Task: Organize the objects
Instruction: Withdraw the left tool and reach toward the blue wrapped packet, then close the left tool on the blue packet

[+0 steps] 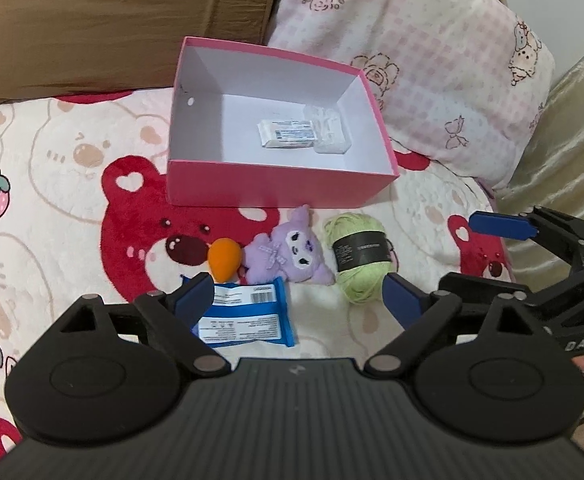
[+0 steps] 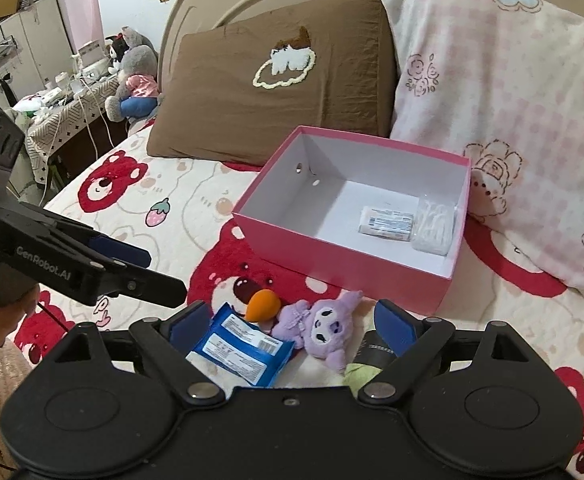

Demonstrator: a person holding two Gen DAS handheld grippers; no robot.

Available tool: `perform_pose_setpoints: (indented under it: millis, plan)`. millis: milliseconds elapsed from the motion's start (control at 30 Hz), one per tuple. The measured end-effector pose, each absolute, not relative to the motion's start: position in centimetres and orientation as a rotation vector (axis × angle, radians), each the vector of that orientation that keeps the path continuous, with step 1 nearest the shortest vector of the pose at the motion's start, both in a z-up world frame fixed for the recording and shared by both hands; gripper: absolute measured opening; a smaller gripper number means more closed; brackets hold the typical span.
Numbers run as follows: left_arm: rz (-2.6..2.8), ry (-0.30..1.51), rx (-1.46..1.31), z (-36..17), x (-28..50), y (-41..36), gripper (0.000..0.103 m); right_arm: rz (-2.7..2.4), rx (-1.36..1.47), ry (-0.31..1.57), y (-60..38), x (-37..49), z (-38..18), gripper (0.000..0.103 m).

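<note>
Pink box (image 1: pixel 280 190) sat open on the bedspread (image 1: pixel 52 140), holding a white packet (image 1: pixel 288 133) and a clear packet (image 1: pixel 330 130) side by side near its right wall. Four items lay loose in a row just in front of the box: blue wipes pack (image 1: pixel 248 312), orange egg-shaped sponge (image 1: pixel 223 260), purple plush (image 1: pixel 288 254), green yarn ball (image 1: pixel 358 258).

Left gripper (image 1: pixel 298 294): jaws wide apart, nothing between the pads. The wipes pack lay under its left finger, long axis running across the jaws. Right gripper (image 2: pixel 292 322): jaws also spread, empty, with the plush directly ahead and the yarn partly hidden under its right finger. Judged: left nearer the wipes, right nearer the yarn and plush; box beyond both.
</note>
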State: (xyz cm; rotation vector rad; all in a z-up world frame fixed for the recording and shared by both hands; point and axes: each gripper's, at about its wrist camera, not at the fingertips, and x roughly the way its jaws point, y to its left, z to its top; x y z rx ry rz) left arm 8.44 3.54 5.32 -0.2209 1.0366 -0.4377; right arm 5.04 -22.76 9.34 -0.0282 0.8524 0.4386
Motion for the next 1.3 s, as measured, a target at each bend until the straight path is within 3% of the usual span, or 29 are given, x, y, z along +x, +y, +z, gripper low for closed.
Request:
perform_pose_setpoints:
  millis: [600,1000,1300]
  plan:
    - [-0.440,0.998,-0.173,0.9,6.9,5.0,0.091,0.531,-0.005,0.776,-20.9,2.7,5.5,0.092]
    - [-0.406,1.021,-0.193,-2.4,7.1,5.9,0.091,0.551,0.020,0.919,-19.4,4.1,0.7,0.092]
    - [-0.413,1.051,-0.217,-4.8,7.8,6.0,0.090,0.558,-0.111,0.911,-16.9,4.0,-1.6,0.092]
